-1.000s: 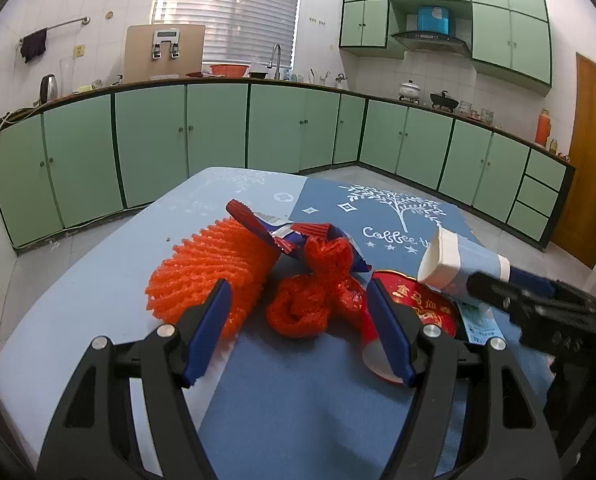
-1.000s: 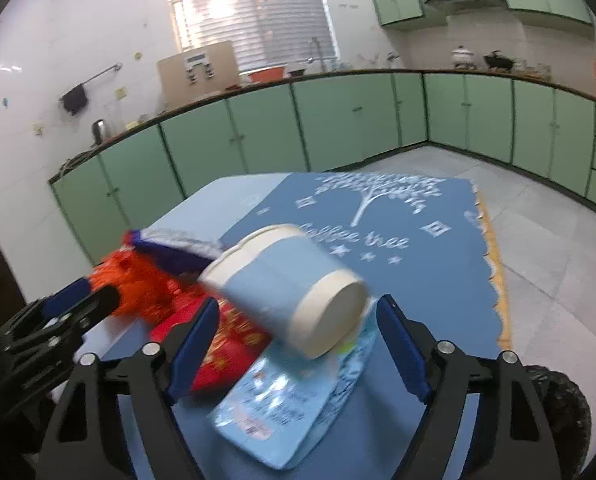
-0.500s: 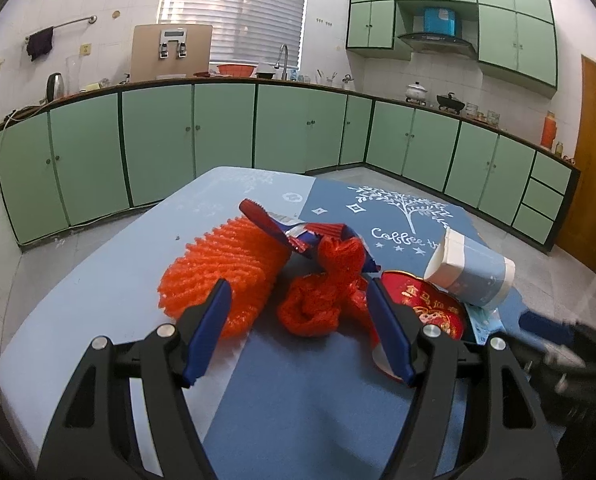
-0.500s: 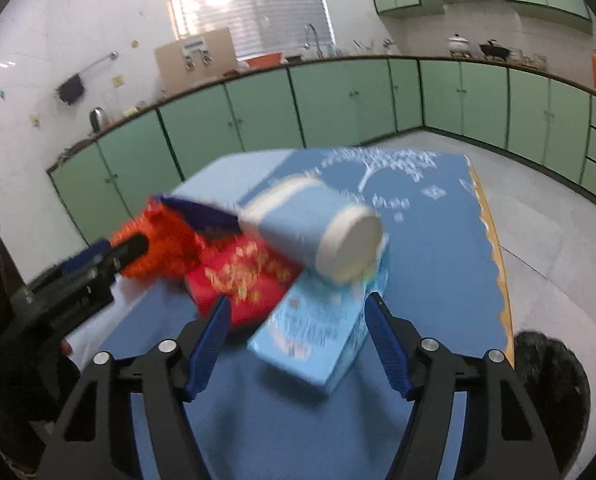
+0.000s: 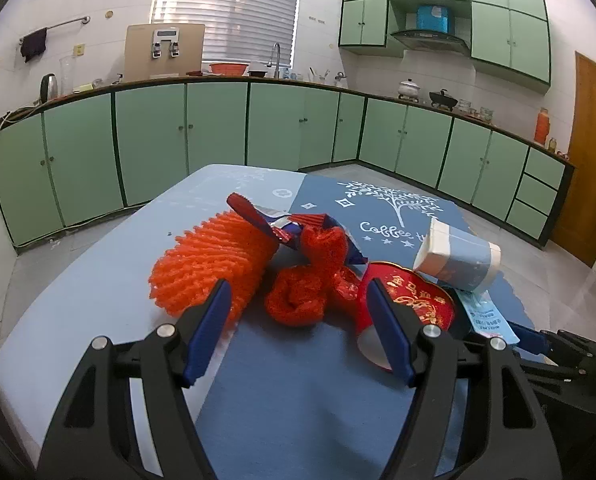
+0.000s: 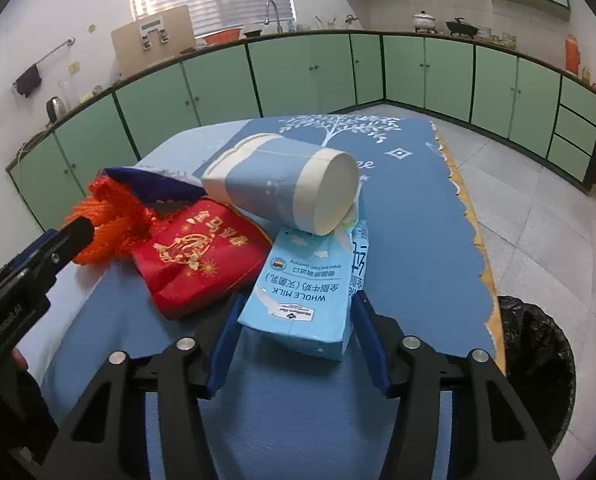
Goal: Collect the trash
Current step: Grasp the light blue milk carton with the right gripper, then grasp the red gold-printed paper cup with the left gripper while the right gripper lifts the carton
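Note:
A heap of trash lies on the blue table. In the right wrist view a light-blue milk carton (image 6: 309,296) lies flat with a blue-and-white paper cup (image 6: 286,184) on its side above it, and a red packet (image 6: 198,252) to the left. My right gripper (image 6: 296,336) is open, its fingers on either side of the carton's near end. In the left wrist view my left gripper (image 5: 298,332) is open and empty, just short of the orange foam net (image 5: 214,268) and a red knitted bundle (image 5: 309,288). The cup (image 5: 455,260) and red packet (image 5: 409,300) lie to its right.
A bin lined with a black bag (image 6: 537,364) stands on the floor by the table's right edge. A blue-and-red wrapper (image 5: 266,220) lies behind the orange net. Green kitchen cabinets (image 5: 218,136) run along the walls beyond the table.
My right gripper has dropped lower and moved in, so its fingers now bracket the milk carton. My left gripper has stayed about where it was, still open.

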`<state>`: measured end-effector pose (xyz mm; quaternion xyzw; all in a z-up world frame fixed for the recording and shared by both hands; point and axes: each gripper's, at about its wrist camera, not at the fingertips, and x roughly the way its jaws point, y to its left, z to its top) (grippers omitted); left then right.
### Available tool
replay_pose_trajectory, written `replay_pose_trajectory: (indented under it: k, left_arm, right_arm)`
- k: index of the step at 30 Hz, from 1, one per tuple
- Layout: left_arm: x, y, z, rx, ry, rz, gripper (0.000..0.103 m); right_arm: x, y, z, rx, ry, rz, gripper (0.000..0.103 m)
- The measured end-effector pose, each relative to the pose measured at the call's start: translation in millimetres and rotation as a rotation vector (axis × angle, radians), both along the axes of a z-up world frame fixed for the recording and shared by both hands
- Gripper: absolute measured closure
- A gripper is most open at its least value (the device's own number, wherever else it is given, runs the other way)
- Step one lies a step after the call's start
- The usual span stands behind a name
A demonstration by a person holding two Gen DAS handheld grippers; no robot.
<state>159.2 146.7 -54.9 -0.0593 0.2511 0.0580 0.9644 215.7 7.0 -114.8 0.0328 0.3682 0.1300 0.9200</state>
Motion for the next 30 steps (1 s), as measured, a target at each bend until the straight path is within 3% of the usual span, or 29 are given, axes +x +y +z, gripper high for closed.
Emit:
replay_pose_trajectory:
  k: [6,8,17,30]
  left_arm:
    - [1,-5,-2,0.001,0.008,-0.012,0.035]
    - [1,-6,-2,0.0,0.008,-0.017,0.035]
    - [5,-24,-5,-0.021,0.024,-0.097,0.035]
    - [39,-46,-28,-0.042,0.172,-0.163,0.035]
  right_arm:
    - [10,-7,-3,0.034,0.031,-0.021,0.048]
    - [10,-10,-1,0.054,0.018,-0.013,0.054]
    - [-9,-22,5,0.049,-0.008,0.043,0.054]
    - [-14,-41,-1,0.049,-0.006,0.045,0.054]
